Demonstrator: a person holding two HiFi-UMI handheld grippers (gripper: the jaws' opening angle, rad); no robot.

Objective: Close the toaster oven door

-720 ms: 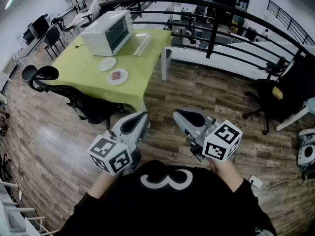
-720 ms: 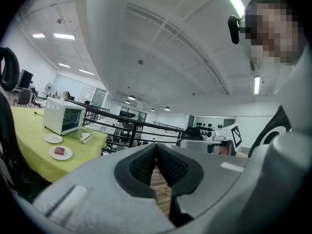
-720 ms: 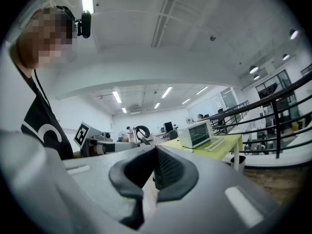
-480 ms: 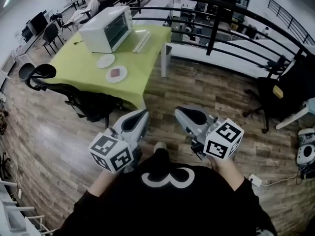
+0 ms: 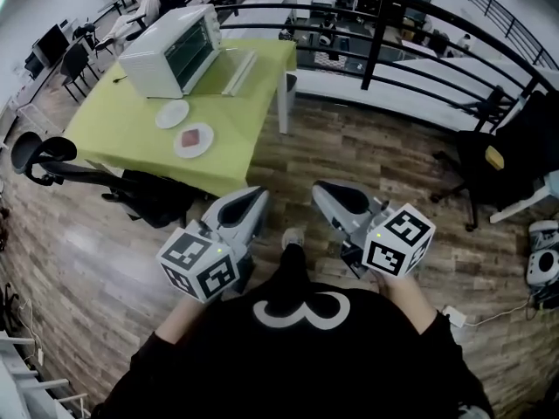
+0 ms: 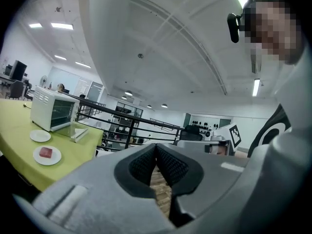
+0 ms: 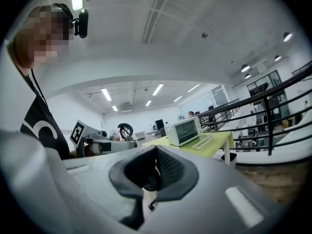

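Oven: I see the white toaster oven (image 5: 170, 51) at the far end of the green table (image 5: 131, 133), its front turned toward the railing side.
Door: the door (image 5: 238, 72) is open, folded down flat onto the tabletop in front of the oven's mouth. The right gripper view shows it the same way, lying level below the opening.
Nearby things: an empty plate (image 5: 172, 114) and a plate with a red piece on it (image 5: 194, 140) sit on the table on my side of the oven, both clear of the door. A black office chair (image 5: 52, 160) stands at the table's near-left edge.
Left gripper: the left gripper (image 5: 247, 206) is low in front of my body, over the wooden floor and well away from the table. Its jaws are pressed together with nothing between them.
Right gripper: the right gripper (image 5: 330, 195) is beside the left one, also far from the oven. Its jaws are closed too, and they carry nothing.
Done so far: nothing that I can see. The door is fully down and neither gripper is near it.
Left to do: I judge the whole task remains: reach the table, get a gripper under the door's free edge, and swing it up until it meets the oven front.
Watch for: the door lies flat on the cloth, so getting under its edge may be awkward. The light oven could slide if I push too hard.
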